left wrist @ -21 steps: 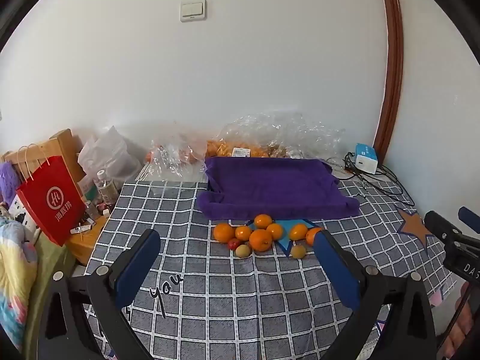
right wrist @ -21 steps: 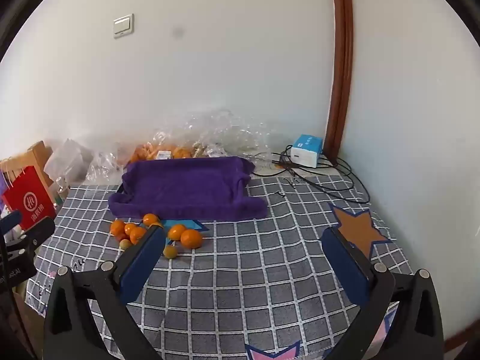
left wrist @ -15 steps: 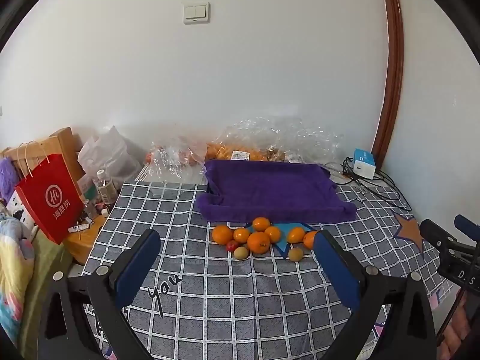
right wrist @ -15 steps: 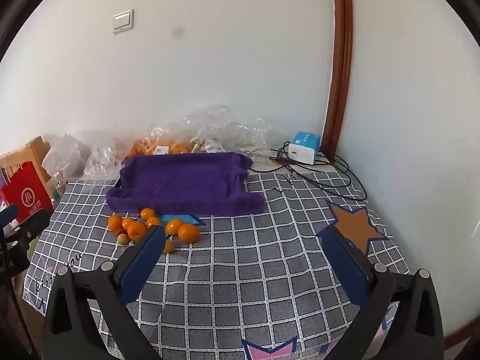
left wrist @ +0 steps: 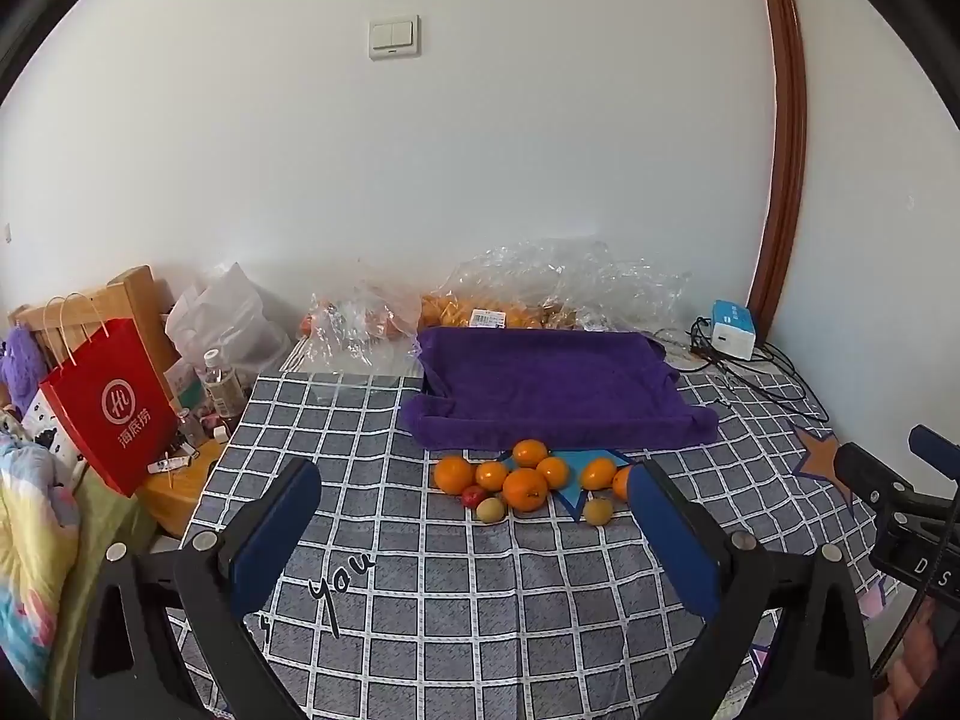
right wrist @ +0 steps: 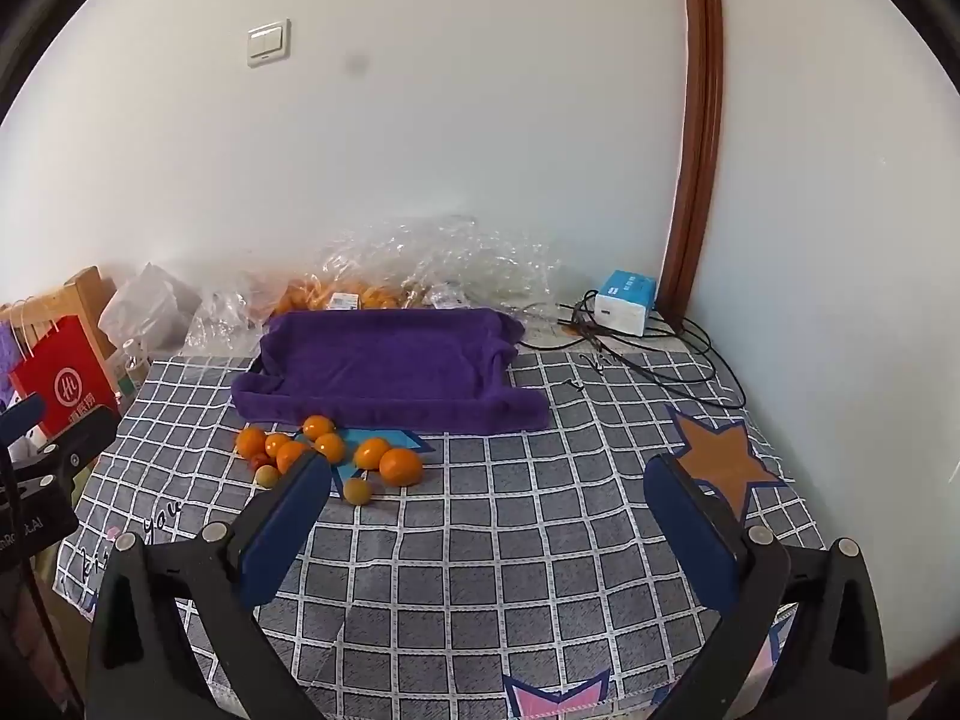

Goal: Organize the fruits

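Several oranges point(left wrist: 525, 488) lie in a cluster on the checked tablecloth, with a small red fruit point(left wrist: 473, 496) and two small yellow-green fruits point(left wrist: 489, 509) beside them. The cluster also shows in the right wrist view point(right wrist: 401, 467). Just behind it sits a tray covered by a purple towel point(left wrist: 552, 387), also in the right wrist view point(right wrist: 384, 363). My left gripper point(left wrist: 474, 531) is open and empty, held above the table short of the fruit. My right gripper point(right wrist: 489, 522) is open and empty, to the right of the cluster.
Clear plastic bags with more oranges point(left wrist: 498, 312) lie against the back wall. A white-blue box with black cables point(right wrist: 624, 303) sits at the back right corner. A red paper bag point(left wrist: 105, 405), bottles and clutter stand off the table's left edge.
Both grippers have drawn back and risen a little; the fruit and towel look farther and higher in view. Nothing was grasped or moved.
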The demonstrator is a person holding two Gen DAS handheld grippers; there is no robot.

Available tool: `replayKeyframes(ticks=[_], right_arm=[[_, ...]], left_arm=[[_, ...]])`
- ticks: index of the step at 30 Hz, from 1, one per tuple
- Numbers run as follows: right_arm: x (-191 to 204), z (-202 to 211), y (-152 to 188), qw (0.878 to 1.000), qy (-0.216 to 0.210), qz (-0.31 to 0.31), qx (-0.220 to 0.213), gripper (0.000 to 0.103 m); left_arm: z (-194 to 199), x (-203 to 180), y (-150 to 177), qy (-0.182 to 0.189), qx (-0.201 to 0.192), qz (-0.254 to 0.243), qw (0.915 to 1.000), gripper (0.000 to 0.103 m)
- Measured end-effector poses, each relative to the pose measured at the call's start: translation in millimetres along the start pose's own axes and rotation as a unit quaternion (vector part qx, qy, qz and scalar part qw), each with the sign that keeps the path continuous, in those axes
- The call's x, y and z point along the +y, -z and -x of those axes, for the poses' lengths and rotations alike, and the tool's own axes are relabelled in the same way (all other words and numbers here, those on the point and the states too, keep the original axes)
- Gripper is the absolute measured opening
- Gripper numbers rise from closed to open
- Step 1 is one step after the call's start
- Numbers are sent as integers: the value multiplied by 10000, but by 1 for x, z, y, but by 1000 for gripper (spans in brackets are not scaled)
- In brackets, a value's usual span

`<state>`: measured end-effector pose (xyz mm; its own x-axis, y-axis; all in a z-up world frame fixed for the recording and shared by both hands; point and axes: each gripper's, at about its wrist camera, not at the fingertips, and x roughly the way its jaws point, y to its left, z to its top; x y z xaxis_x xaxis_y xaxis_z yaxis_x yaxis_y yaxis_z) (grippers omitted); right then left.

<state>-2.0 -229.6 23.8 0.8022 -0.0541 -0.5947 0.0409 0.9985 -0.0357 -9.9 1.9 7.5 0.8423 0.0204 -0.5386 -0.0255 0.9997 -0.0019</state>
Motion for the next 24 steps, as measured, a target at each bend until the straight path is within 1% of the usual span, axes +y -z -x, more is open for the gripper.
replayKeyframes(ticks=[15, 24], right_arm=[[0, -3, 4, 10000, -9, -46, 16, 102], [2, -2, 4, 10000, -9, -48, -16, 102]], left_arm=[[3, 0, 0, -17, -22, -3, 10000, 103], [2, 0, 2, -16, 28, -19, 10000, 103]])
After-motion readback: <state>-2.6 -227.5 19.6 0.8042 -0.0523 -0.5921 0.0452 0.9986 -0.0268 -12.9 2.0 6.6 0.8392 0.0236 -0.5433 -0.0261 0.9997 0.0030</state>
